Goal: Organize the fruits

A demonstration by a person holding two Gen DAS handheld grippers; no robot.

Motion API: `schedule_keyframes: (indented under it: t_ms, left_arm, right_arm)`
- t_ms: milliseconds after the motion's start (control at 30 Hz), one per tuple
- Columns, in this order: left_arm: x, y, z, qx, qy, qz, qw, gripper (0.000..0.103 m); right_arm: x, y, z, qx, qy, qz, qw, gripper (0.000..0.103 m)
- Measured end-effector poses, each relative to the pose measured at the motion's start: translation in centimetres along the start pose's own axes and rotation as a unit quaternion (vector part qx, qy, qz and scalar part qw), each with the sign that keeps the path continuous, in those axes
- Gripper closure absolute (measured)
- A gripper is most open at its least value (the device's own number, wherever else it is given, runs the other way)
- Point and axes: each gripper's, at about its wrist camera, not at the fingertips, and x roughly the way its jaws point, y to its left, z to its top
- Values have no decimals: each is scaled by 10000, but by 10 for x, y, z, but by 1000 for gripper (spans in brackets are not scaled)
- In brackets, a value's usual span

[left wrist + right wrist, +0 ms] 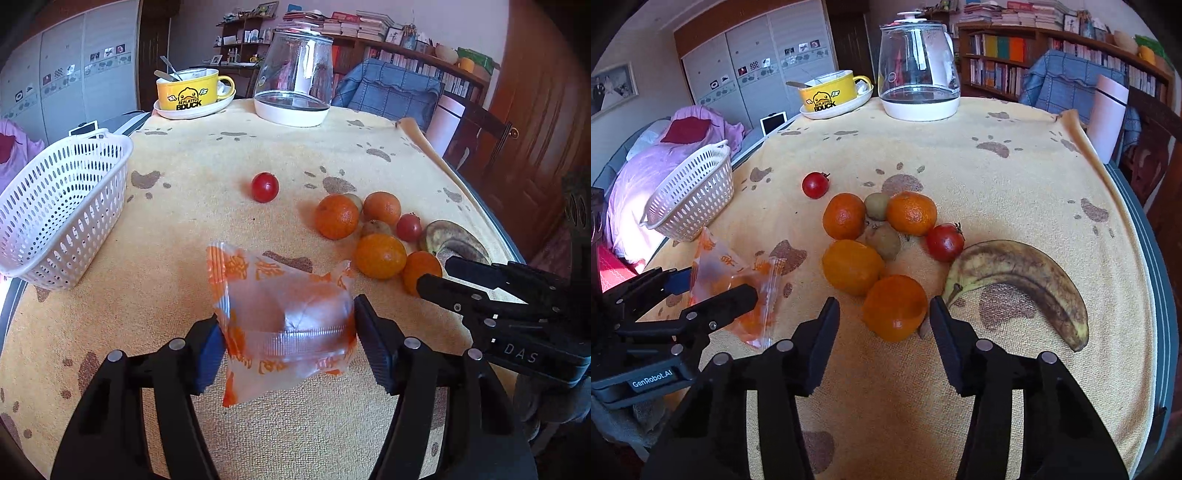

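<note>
Fruit pile sits near the right edge of the table w/ the yellow paw-print cloth point(960, 155): 4 oranges, nearest one point(894, 308) between the spread fingers of the right gripper point(884, 321), not touched; 2 kiwis point(883, 240) among them, a tomato point(945, 242) beside, browned banana point(1023, 273) just right of that. A 2nd tomato point(265, 187) lies apart toward the table's middle. Left gripper point(290, 334) pinches a clear plastic packet w/ orange print point(284, 314) near the front edge. White perforated basket point(62, 206) at the left edge, empty. Glass kettle point(295, 81) & yellow duck mug point(188, 92) on a plate at the far edge.
</note>
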Motion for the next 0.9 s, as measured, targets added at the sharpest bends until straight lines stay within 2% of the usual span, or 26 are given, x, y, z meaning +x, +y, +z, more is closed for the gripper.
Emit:
schedule_keyframes:
  t_ms: [100, 333, 400, 467, 500, 600, 733, 900]
  left_arm:
    - [3, -1, -1, 24, 54, -49, 10000, 34]
    - [18, -1, -2, -12, 317, -112, 9994, 29]
    - [21, -3, -1, 21, 366, -128, 9992, 29]
    - [22, -6, -2, 102, 376, -204, 9990, 36]
    - [20, -9, -2, 160, 346, -209, 9991, 41]
    - [16, -12, -2, 248, 232, -170, 9993, 45]
    - [6, -8, 2, 176, 38, -188, 9997, 48]
    - [-11, 0, 12, 170, -236, 8, 9996, 49]
  right_arm:
    - [9, 3, 4, -58, 10, -201, 9998, 53]
    - [17, 4, 1, -121, 29, -237, 9996, 57]
    - [17, 4, 0, -134, 11, -269, 9995, 60]
    - [15, 2, -1, -100, -21, -265, 9996, 64]
    - [13, 1, -1, -60, -33, -215, 9997, 64]
    - [6, -2, -5, 52, -91, -154, 9998, 64]
    - [-2, -5, -11, 194, -197, -153, 9995, 64]
    - [-6, -8, -14, 299, -288, -159, 9990, 64]
